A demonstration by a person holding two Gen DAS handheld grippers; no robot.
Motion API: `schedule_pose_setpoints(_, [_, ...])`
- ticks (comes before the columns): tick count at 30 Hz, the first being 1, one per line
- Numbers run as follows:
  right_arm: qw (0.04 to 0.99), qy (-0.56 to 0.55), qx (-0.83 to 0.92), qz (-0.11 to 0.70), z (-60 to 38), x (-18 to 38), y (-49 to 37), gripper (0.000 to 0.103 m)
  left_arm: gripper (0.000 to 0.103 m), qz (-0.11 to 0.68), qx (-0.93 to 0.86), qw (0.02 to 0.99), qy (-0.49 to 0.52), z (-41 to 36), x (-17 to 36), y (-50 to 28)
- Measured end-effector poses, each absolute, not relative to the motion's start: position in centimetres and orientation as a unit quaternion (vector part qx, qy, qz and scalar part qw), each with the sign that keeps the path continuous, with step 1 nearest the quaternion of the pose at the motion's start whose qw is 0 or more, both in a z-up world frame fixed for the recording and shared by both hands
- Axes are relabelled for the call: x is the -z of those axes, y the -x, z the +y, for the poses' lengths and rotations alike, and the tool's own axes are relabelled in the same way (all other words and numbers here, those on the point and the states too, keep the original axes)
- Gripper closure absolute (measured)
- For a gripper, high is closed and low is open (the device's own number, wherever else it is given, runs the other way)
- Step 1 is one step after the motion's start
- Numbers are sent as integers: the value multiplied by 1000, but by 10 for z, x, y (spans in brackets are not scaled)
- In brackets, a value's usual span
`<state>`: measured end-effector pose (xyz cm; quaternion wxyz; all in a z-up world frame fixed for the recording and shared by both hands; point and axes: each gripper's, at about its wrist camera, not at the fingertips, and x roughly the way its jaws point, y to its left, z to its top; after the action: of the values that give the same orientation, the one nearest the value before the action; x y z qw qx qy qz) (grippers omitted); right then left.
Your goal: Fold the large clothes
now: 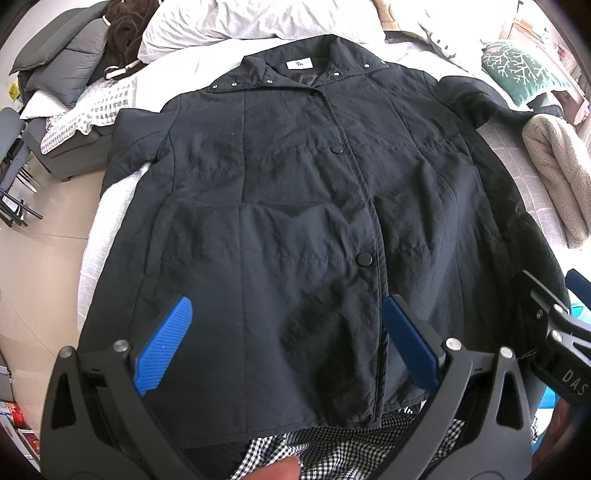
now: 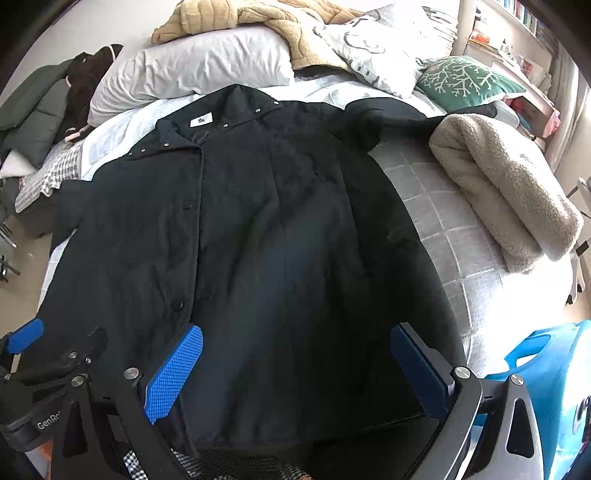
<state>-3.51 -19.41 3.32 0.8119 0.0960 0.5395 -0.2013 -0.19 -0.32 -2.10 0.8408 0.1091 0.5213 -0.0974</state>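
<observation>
A large black quilted jacket [image 1: 295, 192] lies spread flat and face up on the bed, buttoned, its collar toward the pillows and its hem toward me. In the right wrist view the same jacket [image 2: 258, 229] fills the middle. My left gripper [image 1: 288, 314] hovers open above the hem near the front placket, nothing between its blue fingers. My right gripper [image 2: 299, 343] is open too, above the jacket's right half near the hem. Its black frame shows at the right edge of the left wrist view. One sleeve [image 1: 480, 99] stretches toward the green pillow.
White pillows [image 2: 192, 70], a tan blanket [image 2: 266, 22] and a green patterned pillow [image 2: 465, 79] lie at the head of the bed. A rolled beige fleece [image 2: 506, 192] sits on the grey checked sheet at right. A blue plastic item [image 2: 546, 376] stands beside the bed. Checked cloth [image 1: 332, 450] lies below the hem.
</observation>
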Motion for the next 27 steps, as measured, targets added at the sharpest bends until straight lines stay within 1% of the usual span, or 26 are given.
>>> schedule_pose_setpoints(27, [811, -95, 201, 540, -194, -33, 35, 0, 1, 521, 95, 841, -110, -2, 23, 2])
